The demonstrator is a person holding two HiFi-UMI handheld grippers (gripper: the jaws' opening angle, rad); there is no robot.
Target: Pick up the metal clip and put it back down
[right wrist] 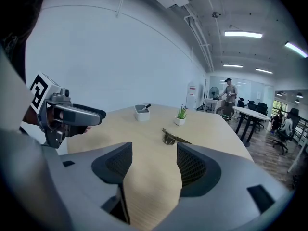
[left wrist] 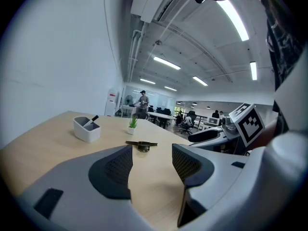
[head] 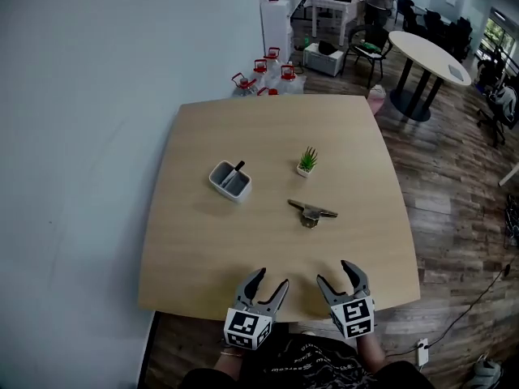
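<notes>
The metal clip point(head: 311, 211) lies flat on the wooden table point(head: 203, 241), a little right of the middle. It also shows ahead of the jaws as the clip point(left wrist: 141, 144) in the left gripper view and the clip point(right wrist: 171, 137) in the right gripper view. My left gripper point(head: 266, 286) hovers at the table's near edge, open and empty. My right gripper point(head: 342, 272) is beside it, also open with nothing between its jaws. Both are well short of the clip.
A small white holder point(head: 230, 180) with a dark pen stands left of the clip. A little potted plant point(head: 307, 163) sits behind the clip. Water jugs point(head: 266, 78) stand on the floor beyond the far edge. A white wall runs along the left.
</notes>
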